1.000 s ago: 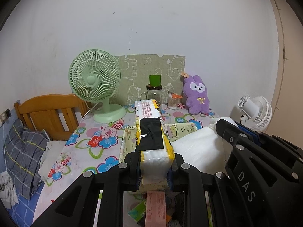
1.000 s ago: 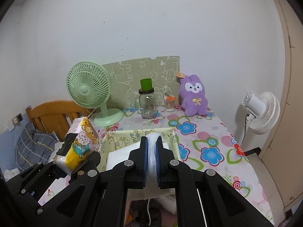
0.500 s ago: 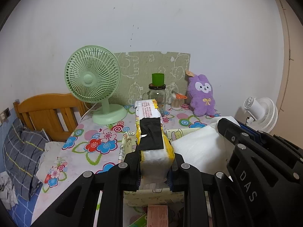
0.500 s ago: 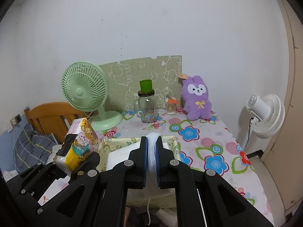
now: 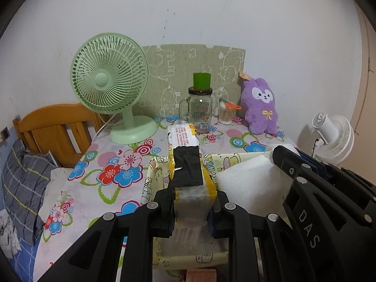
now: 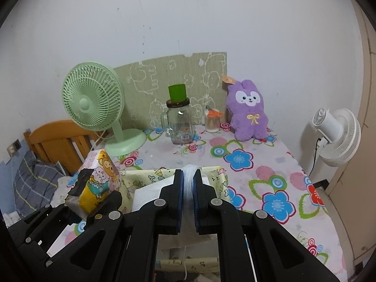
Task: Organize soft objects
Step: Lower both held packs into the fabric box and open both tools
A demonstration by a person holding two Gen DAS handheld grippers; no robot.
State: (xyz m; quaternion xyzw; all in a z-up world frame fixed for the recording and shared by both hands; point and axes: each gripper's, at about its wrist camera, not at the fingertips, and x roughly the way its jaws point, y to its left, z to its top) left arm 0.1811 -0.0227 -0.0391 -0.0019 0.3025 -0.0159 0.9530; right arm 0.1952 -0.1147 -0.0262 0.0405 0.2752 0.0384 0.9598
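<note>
Both loads are in hand, neither stowed. The left gripper [image 5: 192,208] has its fingers clamped on a tissue pack [image 5: 186,164]; the right gripper [image 6: 188,195] pinches white cloth [image 6: 189,188]. The box [image 6: 221,181] sits just beyond the fingertips; 2 drops remain.

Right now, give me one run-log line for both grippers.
left gripper: shut on yellow tissue pack | right gripper: shut on white padding | both over yellow-print storage box | purple plush: untouched
</note>
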